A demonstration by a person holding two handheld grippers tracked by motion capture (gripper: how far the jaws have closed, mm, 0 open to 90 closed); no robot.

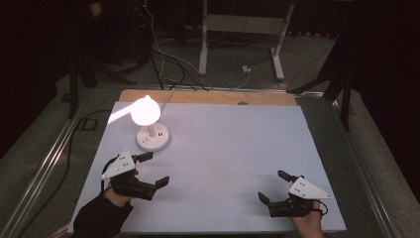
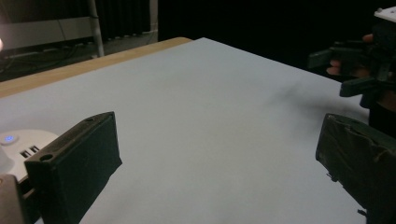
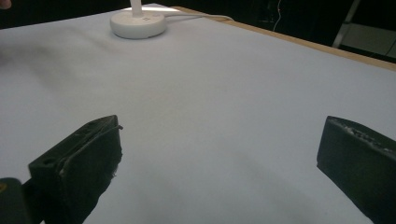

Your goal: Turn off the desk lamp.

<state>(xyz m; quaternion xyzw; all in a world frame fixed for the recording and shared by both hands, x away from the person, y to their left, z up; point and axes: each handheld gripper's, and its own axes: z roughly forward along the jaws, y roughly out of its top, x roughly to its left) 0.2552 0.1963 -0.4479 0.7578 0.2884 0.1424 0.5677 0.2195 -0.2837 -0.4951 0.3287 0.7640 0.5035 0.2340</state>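
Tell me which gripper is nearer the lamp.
The left gripper: it sits just in front of the lit lamp, while the right gripper is across the table.

Setting: lab or recording studio, dim. Evidence: white-covered work table with wooden edge, lit by one glowing globe lamp on a round white base; black drapes behind; loose cables across grey floor; metal floor rails; white table frame beyond.
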